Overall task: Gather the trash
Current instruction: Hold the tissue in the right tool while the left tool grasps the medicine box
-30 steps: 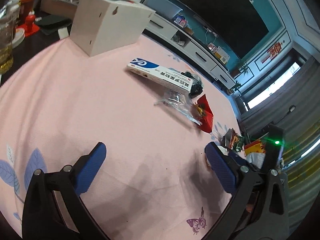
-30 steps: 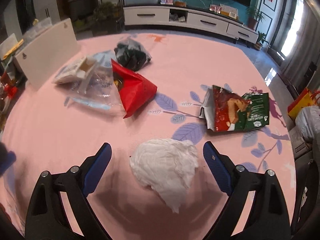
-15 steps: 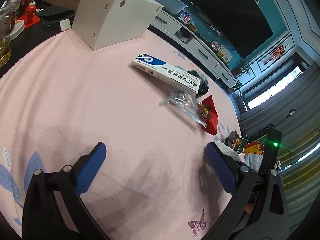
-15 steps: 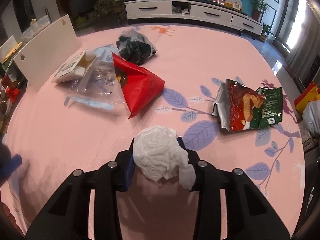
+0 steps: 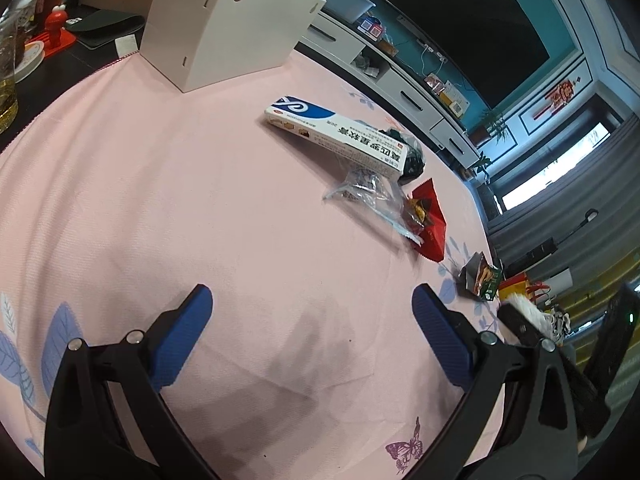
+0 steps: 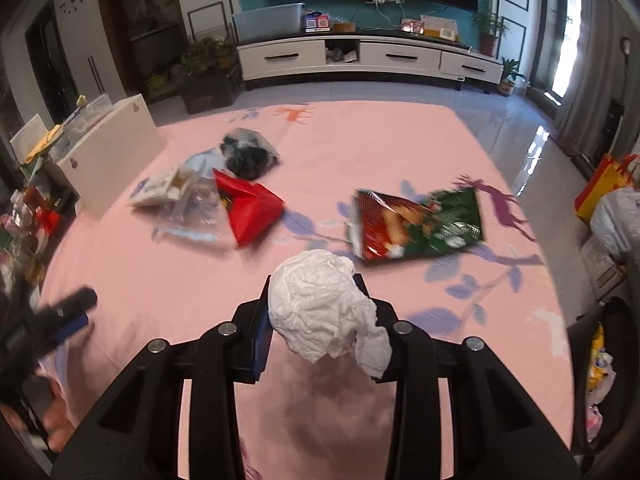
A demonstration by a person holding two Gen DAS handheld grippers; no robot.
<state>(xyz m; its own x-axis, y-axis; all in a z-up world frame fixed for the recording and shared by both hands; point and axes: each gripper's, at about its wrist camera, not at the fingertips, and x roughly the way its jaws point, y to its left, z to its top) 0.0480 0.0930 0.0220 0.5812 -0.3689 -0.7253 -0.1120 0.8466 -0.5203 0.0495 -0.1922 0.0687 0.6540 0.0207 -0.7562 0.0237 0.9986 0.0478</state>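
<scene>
Right tongs [image 6: 316, 312]: jaws closed in on the crumpled white tissue [image 6: 324, 304], clamped at both sides, a loose flap hanging off the lower right. Held above the pink tablecloth [image 6: 360, 140].

Left tongs [image 5: 312, 324]: jaws wide apart, nothing between them, hovering over bare cloth.

Still on the table, right-wrist view:
- red and green snack bag [image 6: 416, 224], just beyond the tissue, to the right;
- red wrapper [image 6: 248, 208], touching a clear plastic bag [image 6: 192, 216];
- long white carton [image 6: 156, 192], beside the clear bag;
- dark bundle in clear film [image 6: 248, 152], behind the red wrapper;
- white box [image 6: 108, 156] at the table's left edge; I do not count it as trash.

Bin [image 6: 596, 364]: dark, at the right edge of view, beyond the table's edge, wrappers already inside.

Risks, as I judge them:
- Tissue is soft and gives under the grip; a quick swing toward the bin could shake it out short of the rim.
- The hanging flap could catch on the bin's rim.
- My left tongs sit close at the left; crossing paths could knock the tissue free.
</scene>
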